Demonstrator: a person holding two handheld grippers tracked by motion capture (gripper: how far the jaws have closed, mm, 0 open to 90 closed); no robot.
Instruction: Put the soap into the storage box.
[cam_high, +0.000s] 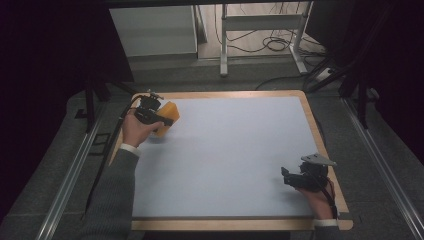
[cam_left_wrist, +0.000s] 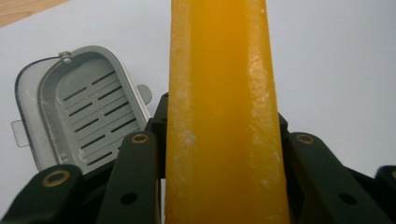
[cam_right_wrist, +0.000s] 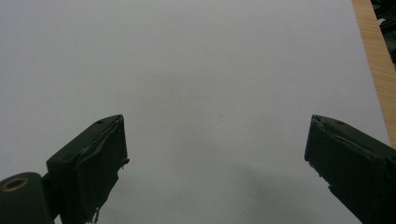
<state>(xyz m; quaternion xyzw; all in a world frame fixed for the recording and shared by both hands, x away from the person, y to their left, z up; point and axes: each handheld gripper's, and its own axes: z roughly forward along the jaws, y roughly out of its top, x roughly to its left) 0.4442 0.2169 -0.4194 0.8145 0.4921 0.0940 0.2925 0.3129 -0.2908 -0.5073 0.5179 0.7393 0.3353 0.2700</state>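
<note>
My left gripper (cam_high: 164, 121) is at the far left of the white mat (cam_high: 225, 150), shut on an orange plastic piece (cam_high: 170, 109). In the left gripper view the orange piece (cam_left_wrist: 219, 93) stands edge-on between the jaws of the left gripper (cam_left_wrist: 219, 116) and runs up out of the frame. A grey slotted insert with a rounded rim (cam_left_wrist: 84, 112) lies flat on the mat just beyond and left of those jaws. My right gripper (cam_high: 288, 176) rests near the front right of the mat. In its own view the right gripper (cam_right_wrist: 215, 128) is open wide over bare mat.
The mat lies on a wooden board whose rim (cam_high: 320, 135) shows on the right and the far side. The board's right edge (cam_right_wrist: 373, 56) runs close to my right gripper. Beyond the table are desk legs and cables (cam_high: 270, 42) on the floor.
</note>
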